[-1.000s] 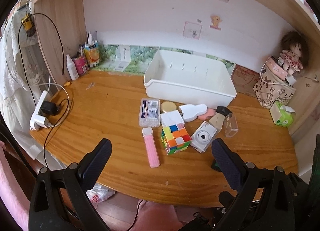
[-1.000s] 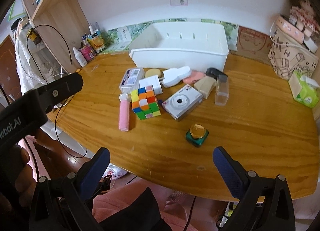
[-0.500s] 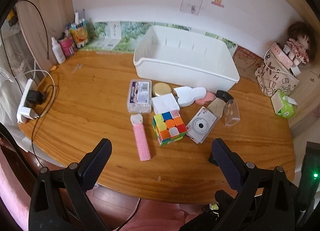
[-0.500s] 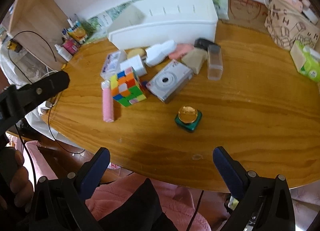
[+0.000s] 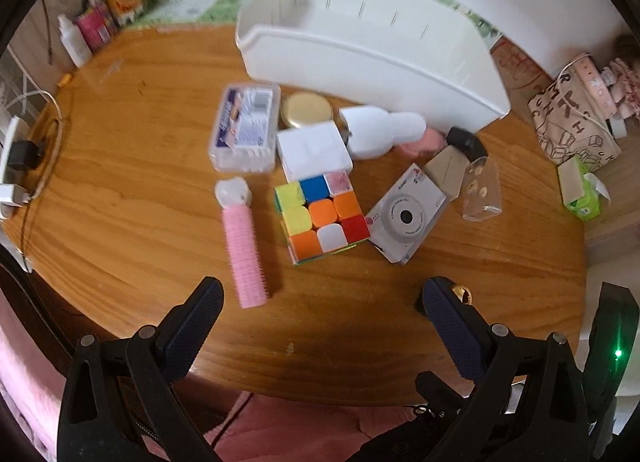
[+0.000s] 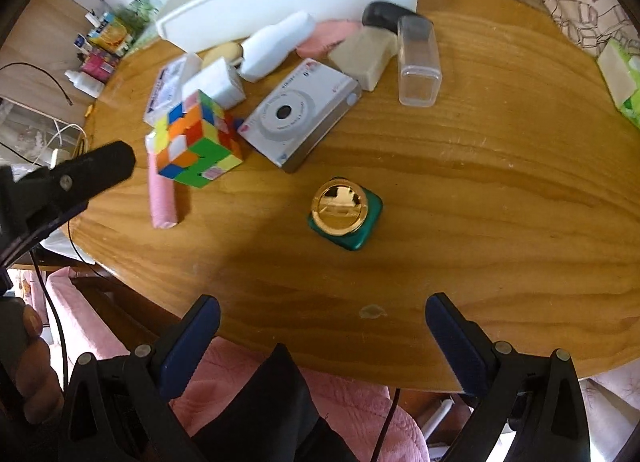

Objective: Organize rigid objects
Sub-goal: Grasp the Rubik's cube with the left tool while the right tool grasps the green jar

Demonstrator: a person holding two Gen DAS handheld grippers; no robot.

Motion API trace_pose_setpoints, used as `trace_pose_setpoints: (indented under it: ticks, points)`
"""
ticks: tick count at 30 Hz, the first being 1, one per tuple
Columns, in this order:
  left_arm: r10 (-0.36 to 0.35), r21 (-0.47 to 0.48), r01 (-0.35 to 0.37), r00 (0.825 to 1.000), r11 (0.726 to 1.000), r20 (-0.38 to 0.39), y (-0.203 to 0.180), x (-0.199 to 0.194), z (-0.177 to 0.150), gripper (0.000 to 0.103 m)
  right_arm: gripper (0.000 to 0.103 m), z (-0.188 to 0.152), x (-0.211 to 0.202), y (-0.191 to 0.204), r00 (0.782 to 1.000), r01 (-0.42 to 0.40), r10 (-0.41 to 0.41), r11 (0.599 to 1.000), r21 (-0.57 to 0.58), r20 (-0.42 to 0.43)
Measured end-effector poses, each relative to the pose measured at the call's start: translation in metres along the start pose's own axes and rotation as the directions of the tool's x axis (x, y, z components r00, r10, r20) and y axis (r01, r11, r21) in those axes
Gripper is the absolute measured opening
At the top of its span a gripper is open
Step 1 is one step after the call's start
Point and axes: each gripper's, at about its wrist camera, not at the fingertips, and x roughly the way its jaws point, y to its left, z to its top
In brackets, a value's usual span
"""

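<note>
Both cameras sit lower and closer to the wooden table (image 5: 120,166) than a second ago, so the clutter fills more of each view.

Left wrist view: we see our left gripper (image 5: 320,304) with its blue-padded jaws spread wide apart, nothing between them, hovering over the near table edge. Ahead lies a multicoloured puzzle cube (image 5: 320,218), with a pink bristly hair roller with a white cap (image 5: 242,238) just to its left and a white instant camera (image 5: 406,214) just to its right. Behind the cube are a white square box (image 5: 314,150), a clear plastic case with a printed label (image 5: 246,128), a round gold tin lid (image 5: 306,110) and a white rounded plastic bottle (image 5: 380,132). A clear rectangular plastic container (image 5: 482,188) lies right of the camera. The large white plastic bin (image 5: 372,58) stands at the back, nothing visible inside.

Right wrist view: our right gripper (image 6: 322,324) is also wide apart and holds nothing. Straight ahead of it, alone on bare wood, stands a small green square jar with a shiny gold round cap (image 6: 345,214), well apart from the cube-and-camera group beyond. One black finger of the left gripper pokes in from the left, near the hair roller. A hand (image 6: 28,378) grips a handle at the lower left.
</note>
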Motion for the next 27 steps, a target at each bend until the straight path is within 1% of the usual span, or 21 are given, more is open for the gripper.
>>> trace_pose_setpoints:
  ticks: [4,6,8,10,11,16,19,21,23,25,27]
  points:
    - [0.005,-0.041,-0.007,0.998,0.999,-0.065,0.003,0.016,0.012,0.100,0.102,0.014,0.011,-0.005,0.999,0.000,0.000,1.000,0.000,-0.047]
    - [0.006,-0.057,-0.012,0.996,0.998,-0.094,0.003,0.023,0.018,0.100,0.096,0.021,0.015,-0.009,0.998,-0.003,0.002,1.000,-0.004,-0.068]
    - [0.011,-0.062,-0.018,0.993,0.998,-0.118,0.002,0.031,0.024,0.100,0.095,0.028,0.019,-0.011,0.996,-0.004,0.004,1.000,-0.005,-0.084]
    - [0.013,-0.076,-0.024,0.990,0.997,-0.139,0.003,0.037,0.030,0.100,0.091,0.034,0.024,-0.013,0.995,-0.008,0.008,1.000,-0.007,-0.102]
    - [0.015,-0.083,-0.028,0.989,0.996,-0.149,0.003,0.039,0.032,0.100,0.087,0.038,0.027,-0.014,0.993,-0.012,0.011,1.000,-0.008,-0.114]
    - [0.025,-0.092,-0.045,0.979,0.995,-0.204,0.002,0.053,0.040,0.099,0.078,0.050,0.033,-0.019,0.988,-0.016,0.014,1.000,-0.008,-0.151]
    - [0.024,-0.098,-0.048,0.972,0.994,-0.232,0.003,0.060,0.042,0.097,0.075,0.055,0.036,-0.019,0.985,-0.017,0.013,1.000,-0.020,-0.171]
    - [0.024,-0.112,-0.052,0.969,0.992,-0.246,0.005,0.063,0.043,0.095,0.070,0.056,0.038,-0.023,0.982,-0.022,0.016,0.999,-0.030,-0.187]
    - [0.021,-0.123,-0.054,0.967,0.991,-0.255,0.007,0.066,0.043,0.092,0.067,0.059,0.038,-0.024,0.982,-0.015,0.006,0.999,-0.045,-0.187]
    - [0.021,-0.131,-0.057,0.964,0.990,-0.264,0.010,0.071,0.047,0.091,0.064,0.061,0.038,-0.023,0.983,-0.007,-0.003,0.998,-0.057,-0.185]
    - [0.022,-0.137,-0.062,0.962,0.989,-0.272,0.010,0.077,0.050,0.088,0.055,0.065,0.042,-0.014,0.983,0.000,-0.012,0.998,-0.064,-0.184]
